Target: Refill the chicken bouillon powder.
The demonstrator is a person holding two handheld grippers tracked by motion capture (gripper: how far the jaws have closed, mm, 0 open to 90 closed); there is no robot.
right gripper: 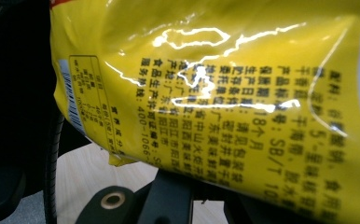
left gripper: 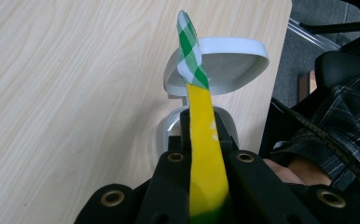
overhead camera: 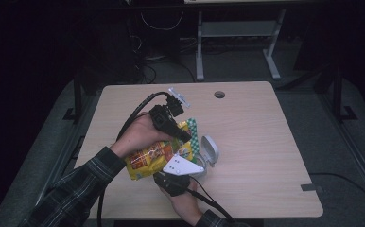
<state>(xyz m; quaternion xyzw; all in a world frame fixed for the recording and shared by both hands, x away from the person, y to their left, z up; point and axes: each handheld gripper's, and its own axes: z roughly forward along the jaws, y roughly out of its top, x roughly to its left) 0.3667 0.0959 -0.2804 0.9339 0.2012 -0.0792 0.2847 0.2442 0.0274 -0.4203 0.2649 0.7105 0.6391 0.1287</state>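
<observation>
Near the tabletop's [overhead camera: 265, 142] front edge, the right claw [overhead camera: 173, 182] is clamped on the lower end of a yellow snack bag [overhead camera: 154, 158]. Just beyond, the left claw [overhead camera: 183, 135] pinches the bag's green-checked top seam [left gripper: 190, 51]. Behind the bag, toward the tabletop's middle, a white container [overhead camera: 210, 151] sits with its lid flipped open.

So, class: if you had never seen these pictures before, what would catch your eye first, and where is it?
The glossy yellow snack bag stands out first, held up over the middle of the pale wooden table between two hand-held tools. The left claw is shut on the bag's green-and-white checked top edge. Just beyond sits a small white round container with its hinged lid open.
</observation>
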